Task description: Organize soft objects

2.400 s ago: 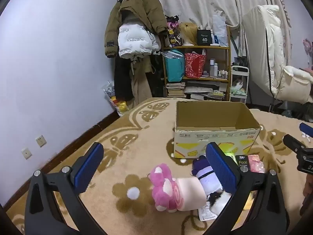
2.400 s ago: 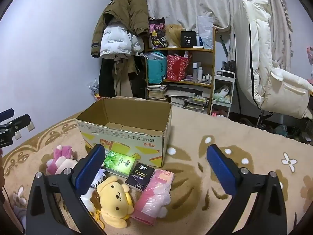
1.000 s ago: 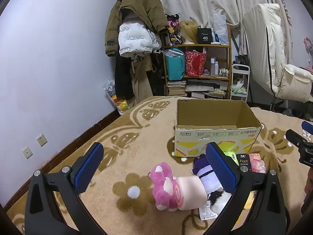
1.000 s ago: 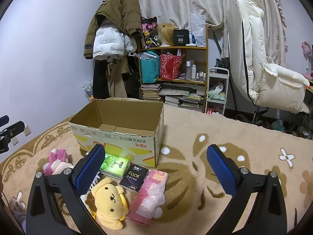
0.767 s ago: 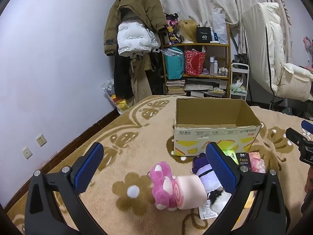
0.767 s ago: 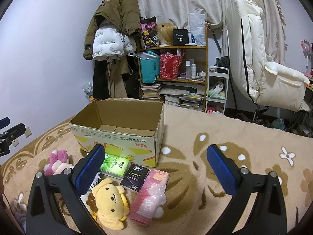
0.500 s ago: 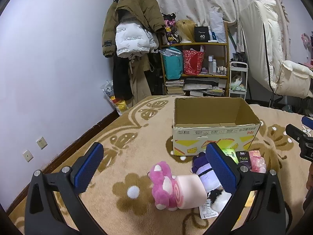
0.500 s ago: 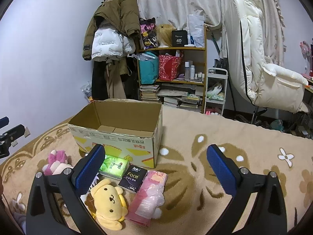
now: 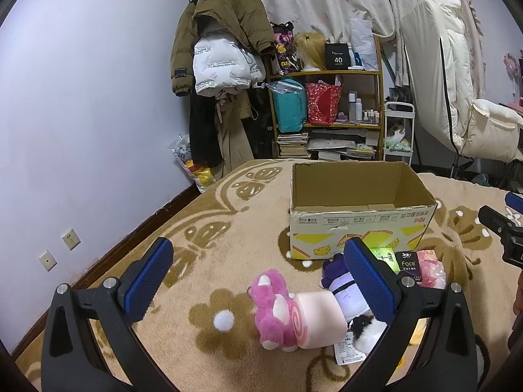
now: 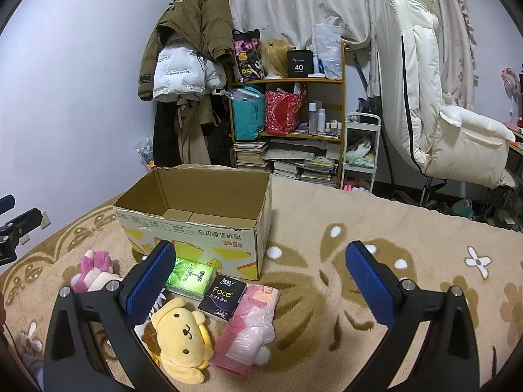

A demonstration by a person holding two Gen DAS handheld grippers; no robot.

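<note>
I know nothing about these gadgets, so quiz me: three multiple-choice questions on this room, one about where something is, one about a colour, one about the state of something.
1. Where does the black tissue pack marked "Face" lie?
A. inside the box
B. on the carpet in front of the box
C. on the shelf

2. What colour is the floppy-eared plush dog?
A. yellow
B. green
C. grey

3. In what state is the open cardboard box with yellow print?
A. taped shut
B. full of toys
C. open, nothing visible inside

Answers: 1 B, the pack sits on the beige patterned carpet between the bright green tissue pack and the pink wrapped pack. 2 A, its head and body are yellow. 3 C, the right wrist view shows only bare bottom flaps.
</note>
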